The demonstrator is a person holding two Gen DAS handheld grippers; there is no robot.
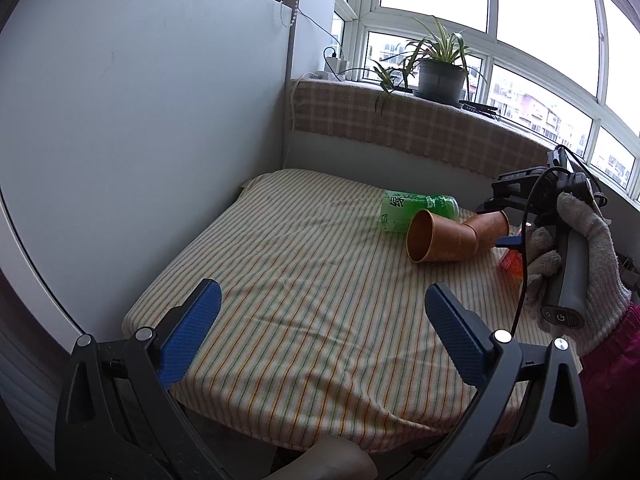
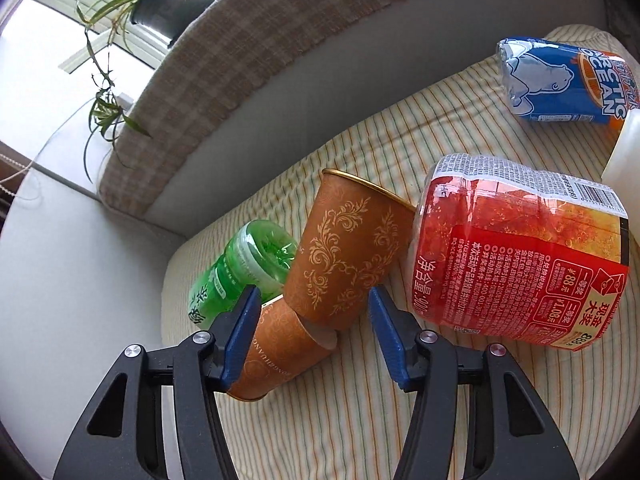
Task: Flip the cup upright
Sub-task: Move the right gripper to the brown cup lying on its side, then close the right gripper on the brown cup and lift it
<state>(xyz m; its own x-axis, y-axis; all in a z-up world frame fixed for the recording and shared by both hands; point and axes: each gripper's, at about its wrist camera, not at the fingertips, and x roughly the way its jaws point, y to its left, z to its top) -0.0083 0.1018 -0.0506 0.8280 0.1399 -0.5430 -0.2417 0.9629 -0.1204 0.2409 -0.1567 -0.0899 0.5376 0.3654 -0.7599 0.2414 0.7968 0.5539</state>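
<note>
The nearer cup [image 2: 280,348] lies on its side, long axis slanting between the spread-apart, ungrasping right gripper [image 2: 314,320] (left gripper [image 1: 320,332], likewise spread, well apart).

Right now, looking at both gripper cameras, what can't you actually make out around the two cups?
- Far cup, left view: its mouth is hidden behind the right gripper.
- Red bottle, left view: mostly blocked by the gloved hand.
- Near cup, right view: partly behind the gripper's blue finger; contact unclear.
- White bottle, right view: cut off by the edge.
</note>
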